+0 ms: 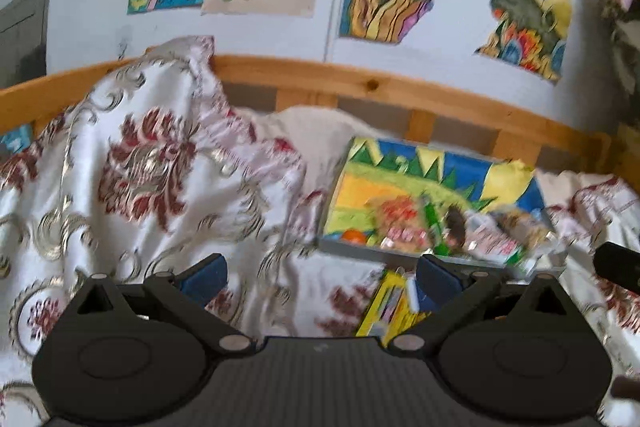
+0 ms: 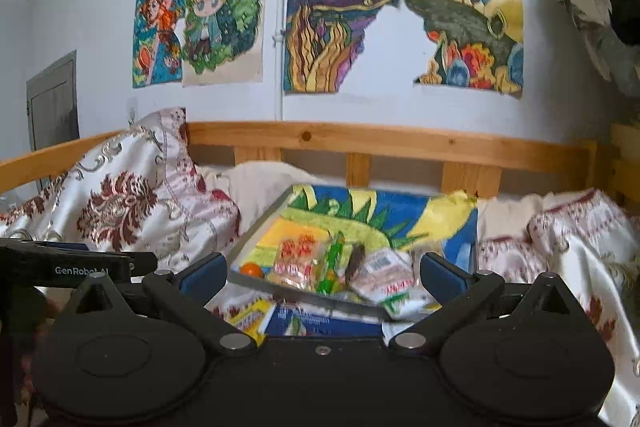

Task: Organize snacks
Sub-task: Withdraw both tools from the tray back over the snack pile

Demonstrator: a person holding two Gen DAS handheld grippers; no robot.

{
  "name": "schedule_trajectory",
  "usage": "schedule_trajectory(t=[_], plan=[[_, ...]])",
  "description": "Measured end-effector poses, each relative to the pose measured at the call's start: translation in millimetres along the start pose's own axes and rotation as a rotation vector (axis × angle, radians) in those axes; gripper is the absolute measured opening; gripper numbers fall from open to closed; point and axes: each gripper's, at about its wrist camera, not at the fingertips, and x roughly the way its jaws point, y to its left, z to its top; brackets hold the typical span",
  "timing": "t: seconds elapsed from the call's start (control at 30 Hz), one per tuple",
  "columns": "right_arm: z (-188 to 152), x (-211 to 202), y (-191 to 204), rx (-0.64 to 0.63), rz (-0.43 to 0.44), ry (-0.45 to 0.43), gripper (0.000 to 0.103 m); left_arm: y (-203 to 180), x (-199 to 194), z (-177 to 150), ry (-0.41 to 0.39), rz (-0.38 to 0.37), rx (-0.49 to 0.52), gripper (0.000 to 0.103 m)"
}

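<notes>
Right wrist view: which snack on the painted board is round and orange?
The small orange ball at the board's near-left corner. The rest are flat crinkly packets: red-printed, green, white.

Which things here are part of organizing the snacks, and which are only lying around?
For the job:
- snack packets on the painted board
- small orange fruit
- yellow packet and blue box before the board
- left gripper and right gripper, both open, empty

Just lying about:
- patterned bedspread
- wall drawings
- wooden bed rail

Colourful drawings (image 2: 224, 23) on the wall above a wooden bed rail (image 2: 384, 141)
</notes>
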Motion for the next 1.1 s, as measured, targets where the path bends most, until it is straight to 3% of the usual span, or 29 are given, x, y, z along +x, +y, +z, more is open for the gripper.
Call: schedule_trajectory(t=[0.33, 0.57, 1.1], plan=[[-32.1, 8.8, -2.8, 0.035, -0.061, 0.121, 0.102, -8.7, 15.3, -22.8, 0.110, 0.004, 0.114, 0.103], [-48.1, 16.9, -2.1, 0.028, -0.073, 0.198, 0.102, -8.7, 28.3, -35.1, 0.202, -0.088, 0.123, 0.103], [-66.7, 32.5, 1.5, 0.009, -0.083, 0.293, 0.102, -6.2, 47.3, -46.5, 0.261, -0.073, 0.111, 0.103]])
